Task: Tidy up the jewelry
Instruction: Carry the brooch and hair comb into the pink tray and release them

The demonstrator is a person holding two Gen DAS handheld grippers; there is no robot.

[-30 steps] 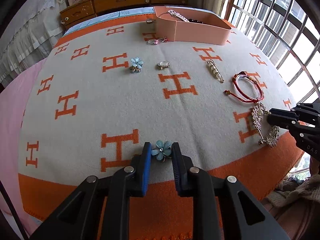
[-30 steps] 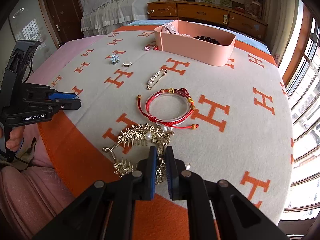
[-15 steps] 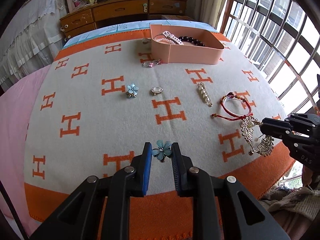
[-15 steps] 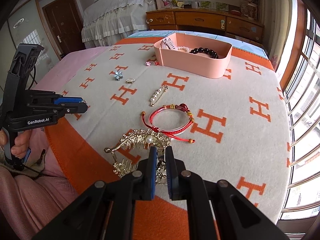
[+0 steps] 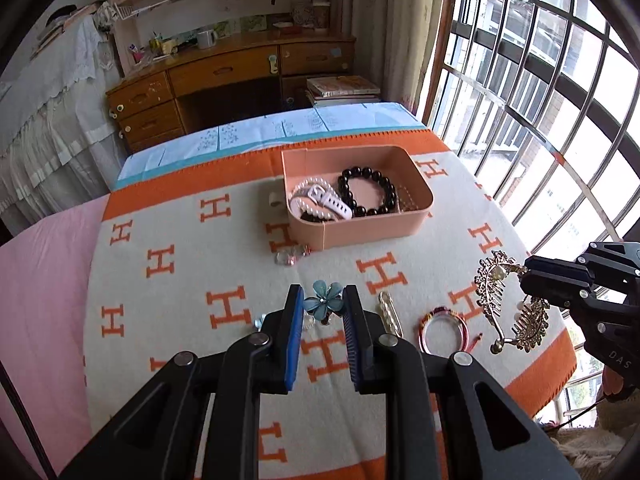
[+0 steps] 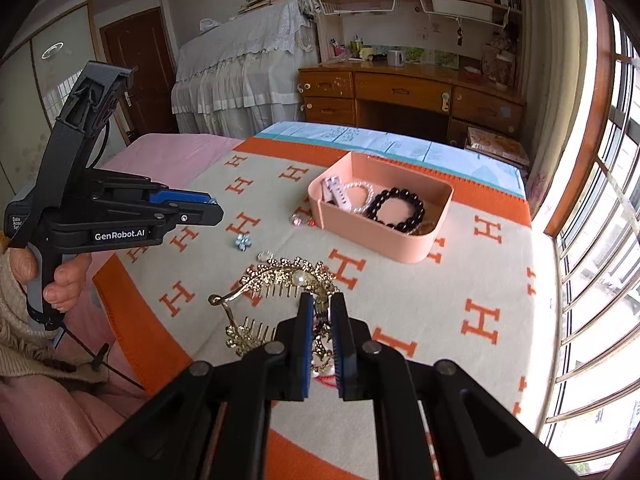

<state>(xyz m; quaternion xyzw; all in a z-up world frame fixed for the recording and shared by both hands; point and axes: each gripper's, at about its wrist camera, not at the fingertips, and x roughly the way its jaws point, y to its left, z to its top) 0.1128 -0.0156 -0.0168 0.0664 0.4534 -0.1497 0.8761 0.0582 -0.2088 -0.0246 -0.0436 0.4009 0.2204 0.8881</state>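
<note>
Jewelry is carried clear of the bed: left gripper (image 5: 323, 312) jaws are clamped on a blue flower clip (image 5: 323, 303), right gripper (image 6: 321, 330) jaws on a gold hair comb (image 6: 280, 280), presumably for the pink box (image 5: 416, 216) ahead

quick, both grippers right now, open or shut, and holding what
Left gripper: shut on the blue flower clip, lifted off the blanket.
Right gripper: shut on the gold hair comb, which hangs from its fingertips above the blanket.

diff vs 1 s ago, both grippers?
Both lifted off the blanket with their loads: left gripper raised the blue flower clip, right gripper the gold hair comb. Grips unchanged. Pink box, red bracelet, pearl pin stayed put.
</note>
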